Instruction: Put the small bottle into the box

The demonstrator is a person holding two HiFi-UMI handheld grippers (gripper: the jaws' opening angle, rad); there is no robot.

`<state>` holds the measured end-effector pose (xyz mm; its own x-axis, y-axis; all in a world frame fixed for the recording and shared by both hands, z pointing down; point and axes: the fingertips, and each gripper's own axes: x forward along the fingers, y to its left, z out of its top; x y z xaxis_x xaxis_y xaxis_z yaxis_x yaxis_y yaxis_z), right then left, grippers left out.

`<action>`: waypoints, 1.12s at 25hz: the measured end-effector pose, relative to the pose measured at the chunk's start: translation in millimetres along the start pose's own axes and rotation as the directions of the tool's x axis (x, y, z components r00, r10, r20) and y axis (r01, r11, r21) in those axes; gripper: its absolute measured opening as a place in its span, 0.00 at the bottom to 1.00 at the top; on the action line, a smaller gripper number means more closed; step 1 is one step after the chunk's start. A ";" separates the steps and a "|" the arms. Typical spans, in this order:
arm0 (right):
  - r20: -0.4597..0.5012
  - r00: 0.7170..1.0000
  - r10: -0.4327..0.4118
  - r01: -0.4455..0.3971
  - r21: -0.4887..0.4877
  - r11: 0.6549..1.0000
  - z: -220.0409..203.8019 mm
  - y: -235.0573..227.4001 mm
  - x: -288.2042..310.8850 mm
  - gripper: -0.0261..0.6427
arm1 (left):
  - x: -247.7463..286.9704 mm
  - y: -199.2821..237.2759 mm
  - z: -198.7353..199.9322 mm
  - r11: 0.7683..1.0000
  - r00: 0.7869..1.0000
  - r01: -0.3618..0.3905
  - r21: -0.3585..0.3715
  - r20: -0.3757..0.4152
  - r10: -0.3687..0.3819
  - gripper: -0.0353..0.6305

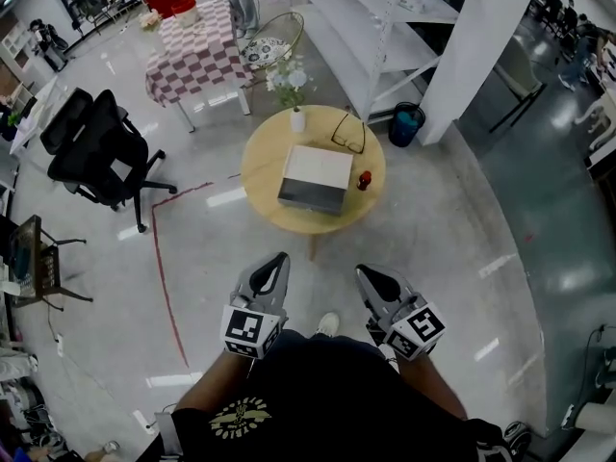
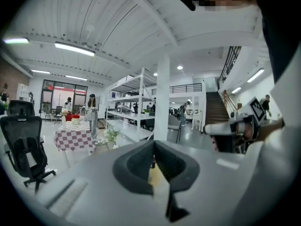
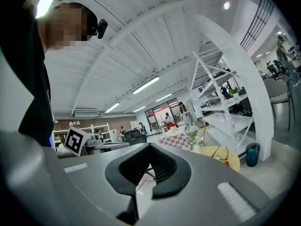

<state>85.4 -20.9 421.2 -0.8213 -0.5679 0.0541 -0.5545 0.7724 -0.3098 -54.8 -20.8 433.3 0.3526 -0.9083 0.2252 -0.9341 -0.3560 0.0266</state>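
The small red bottle (image 1: 364, 179) stands on a round wooden table (image 1: 265, 166), just right of a closed white and grey box (image 1: 316, 179). Both grippers hang well short of the table, in front of the person's body. My left gripper (image 1: 279, 259) is shut with nothing in it. So is my right gripper (image 1: 363, 273). In the left gripper view the bottle (image 2: 153, 162) shows small and dark through the gap behind the closed jaws. The right gripper view has the bottle (image 3: 227, 163) far off on the table (image 3: 233, 160).
Black glasses (image 1: 348, 135) and a white vase of flowers (image 1: 296, 114) sit at the table's far side. A black office chair (image 1: 96, 147) stands left, a checked table (image 1: 197, 56) behind, white shelving (image 1: 375, 27) and a blue bin (image 1: 406, 123) at the right.
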 end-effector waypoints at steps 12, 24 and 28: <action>-0.002 1.000 -0.007 0.007 0.051 0.999 4.2 -47.1 26.2 0.05 | 38.9 12.6 0.4 1.000 1.000 -0.002 -0.017 -0.030 0.001 0.05; 0.000 0.999 -0.038 0.038 0.038 0.999 17.0 -41.7 119.2 0.05 | 77.0 101.1 20.4 0.998 0.998 0.061 -0.018 -0.017 -0.061 0.05; 0.009 0.997 -0.073 0.073 0.025 0.997 27.0 -45.6 156.1 0.05 | 89.5 137.1 26.9 0.996 0.996 0.090 -0.019 -0.002 -0.090 0.05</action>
<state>-13.9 -152.4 418.1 -0.7775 -0.6252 0.0682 -0.6091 0.7215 -0.3291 -149.7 -156.8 430.9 0.4351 -0.8721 0.2237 -0.8995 -0.4321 0.0652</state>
